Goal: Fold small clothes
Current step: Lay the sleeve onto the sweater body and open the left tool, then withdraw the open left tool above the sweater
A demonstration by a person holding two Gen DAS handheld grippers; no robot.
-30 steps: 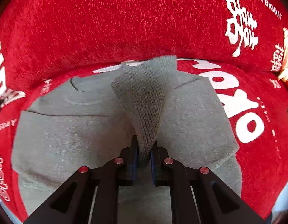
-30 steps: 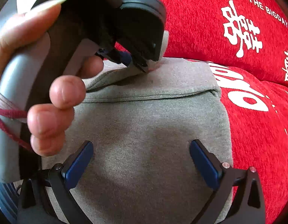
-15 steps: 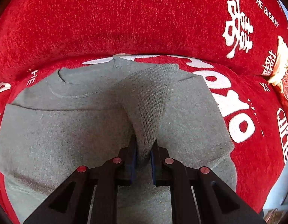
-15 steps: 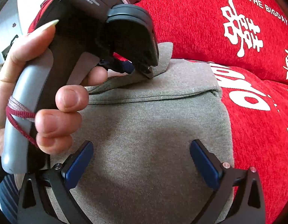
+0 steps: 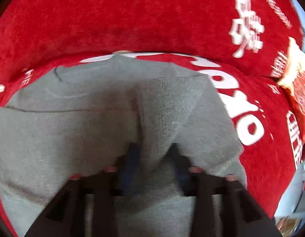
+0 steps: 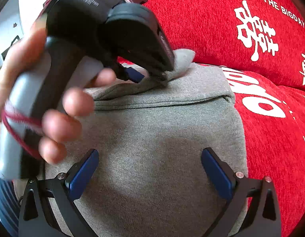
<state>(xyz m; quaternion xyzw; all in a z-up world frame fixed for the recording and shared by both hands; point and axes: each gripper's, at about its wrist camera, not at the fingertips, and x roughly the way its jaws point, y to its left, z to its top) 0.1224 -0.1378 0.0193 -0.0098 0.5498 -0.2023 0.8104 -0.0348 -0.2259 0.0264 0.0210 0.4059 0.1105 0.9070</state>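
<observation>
A small grey sweater (image 5: 73, 128) lies flat on a red sofa seat, its side folded in along a straight crease (image 6: 162, 102). My left gripper (image 5: 153, 151) hangs over it with its jaws opening. The grey sleeve (image 5: 160, 108) lies slack between the blurred fingers, and the pads no longer pinch it. In the right wrist view a hand (image 6: 59, 118) holds the left gripper (image 6: 150, 77) at the far end of the sweater, tips down on the sleeve cuff (image 6: 184, 59). My right gripper (image 6: 150, 169) stays open above the near part of the sweater (image 6: 162, 148), with nothing in it.
The red sofa cover (image 5: 132, 19) with white lettering rises behind the sweater as a backrest (image 6: 211, 19). A cream and orange cushion (image 5: 295, 69) sits at the far right. Red seat (image 6: 281, 148) shows to the right of the sweater.
The left jaws were shut on the raised sleeve and have spread apart. The sleeve has sunk onto the sweater. The left gripper tipped further down. The right gripper kept still.
</observation>
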